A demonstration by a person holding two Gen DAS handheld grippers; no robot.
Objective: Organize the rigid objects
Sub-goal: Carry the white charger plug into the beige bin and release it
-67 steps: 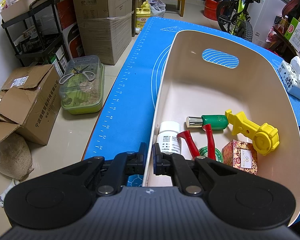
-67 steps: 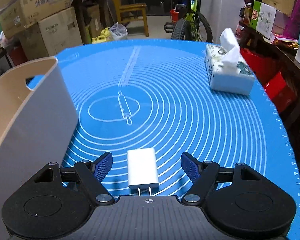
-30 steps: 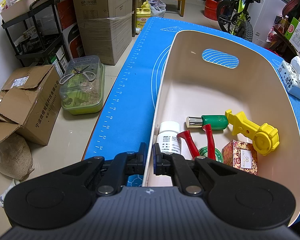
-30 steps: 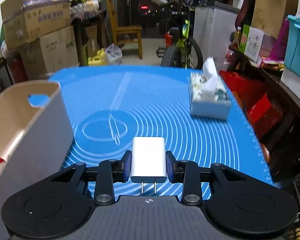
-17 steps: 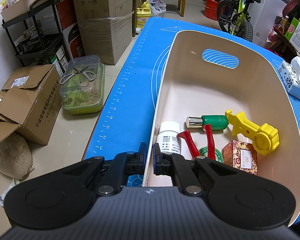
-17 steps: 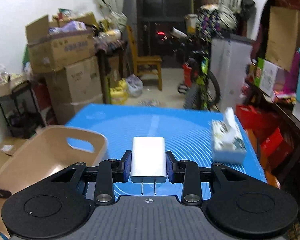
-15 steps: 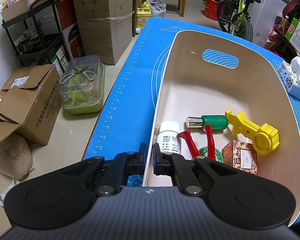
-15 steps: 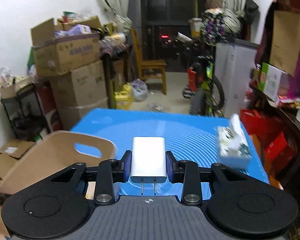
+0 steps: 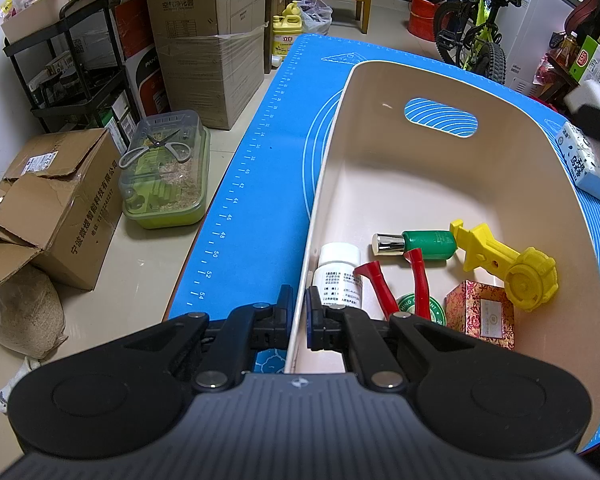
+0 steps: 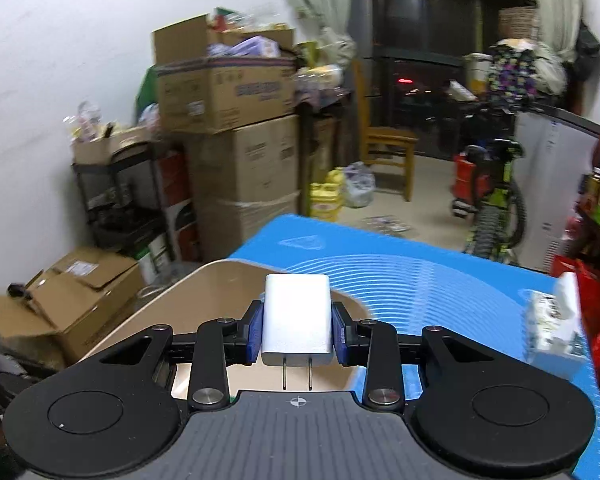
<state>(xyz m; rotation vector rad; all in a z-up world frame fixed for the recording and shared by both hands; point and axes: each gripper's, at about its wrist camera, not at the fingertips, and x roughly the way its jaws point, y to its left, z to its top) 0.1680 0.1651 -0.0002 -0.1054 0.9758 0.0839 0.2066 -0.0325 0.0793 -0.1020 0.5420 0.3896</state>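
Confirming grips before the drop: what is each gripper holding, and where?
Right gripper: white charger, by its two side faces. Left gripper: beige bin, clamped on its near wall.

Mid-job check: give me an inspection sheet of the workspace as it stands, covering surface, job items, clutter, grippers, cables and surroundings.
Surface: blue silicone baking mat with printed rulers and rings.
Job's things: beige plastic bin holds a white pill bottle, green bottle, yellow plastic toy, red-handled pliers, patterned red box; white wall charger is airborne.
Clutter: tissue pack on the mat.
Grippers: left gripper shut on the bin's wall; right gripper shut on the charger.
Cables: nothing seen.
Surroundings: cardboard boxes, bicycle, wooden chair.
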